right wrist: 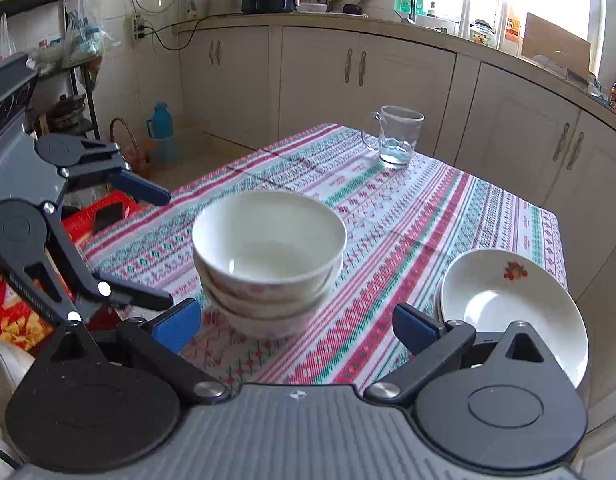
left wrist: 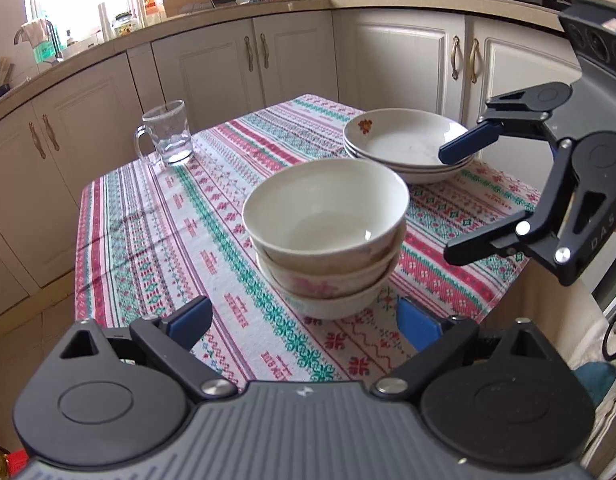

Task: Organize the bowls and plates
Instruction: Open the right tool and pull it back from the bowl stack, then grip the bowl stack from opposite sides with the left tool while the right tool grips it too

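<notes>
A stack of three bowls (left wrist: 325, 236) is seen near the middle of a desk (left wrist: 156, 232) draped in a patterned cloth; a stack of shallow plates (left wrist: 403, 144), the top one marked with a small red flower, is set just beyond it by the desk's edge; a glass mug (left wrist: 168, 134) is placed well apart at a far corner; the left gripper (left wrist: 304, 326) is held spread wide short of the bowls, nothing between its blue pads; the right gripper (right wrist: 296, 330) is likewise shown fully spread and empty, the bowls ahead of it and the plates beside its right finger; kitchen cabinets (left wrist: 292, 56) are visible behind.
</notes>
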Motion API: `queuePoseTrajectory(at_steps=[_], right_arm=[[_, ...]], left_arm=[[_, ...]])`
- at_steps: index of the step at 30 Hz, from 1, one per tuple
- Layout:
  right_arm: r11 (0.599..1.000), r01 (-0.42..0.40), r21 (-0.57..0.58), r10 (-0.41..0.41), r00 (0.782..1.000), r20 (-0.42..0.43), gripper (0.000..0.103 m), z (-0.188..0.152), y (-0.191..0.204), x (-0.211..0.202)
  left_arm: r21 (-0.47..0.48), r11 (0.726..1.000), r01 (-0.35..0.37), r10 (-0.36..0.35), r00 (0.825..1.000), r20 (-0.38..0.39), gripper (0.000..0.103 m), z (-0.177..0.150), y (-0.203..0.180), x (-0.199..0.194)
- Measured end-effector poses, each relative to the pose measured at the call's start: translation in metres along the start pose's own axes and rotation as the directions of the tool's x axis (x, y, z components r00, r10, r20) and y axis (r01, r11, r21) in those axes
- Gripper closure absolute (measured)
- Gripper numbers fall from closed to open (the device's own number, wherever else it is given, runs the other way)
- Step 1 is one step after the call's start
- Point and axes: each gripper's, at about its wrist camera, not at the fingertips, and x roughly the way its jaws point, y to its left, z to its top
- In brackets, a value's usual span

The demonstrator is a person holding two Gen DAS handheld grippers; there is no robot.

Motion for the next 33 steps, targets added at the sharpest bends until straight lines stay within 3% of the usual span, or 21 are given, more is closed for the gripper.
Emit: queuePoseTrajectory(at_steps=[10,17,33], right_arm=[[1.0,0.009,-0.015,-0.009,0.998,-0.058,0.0,-0.021,0.001,0.026],[0.999,-0.004,-0.052,-0.001,0.995,-0.102,0.0,-0.017,0.002,0.049],[0.989,-0.079,-0.128,0.065,0.992,-0.111,0.0,-0.004,0.004,0.075]], left_arm=[[-0.03,0.999,0.036,-0.037,0.998,-0.049,0.005,-0.011,0.015,0.028],[-0.001,0.995,0.1,-0.1,0.993,-0.068,0.005,-0.012,0.021,0.046],[0.104,0.972,0.211,-0.203,0.976,-0.081,0.006,-0.007,0.031,0.071]])
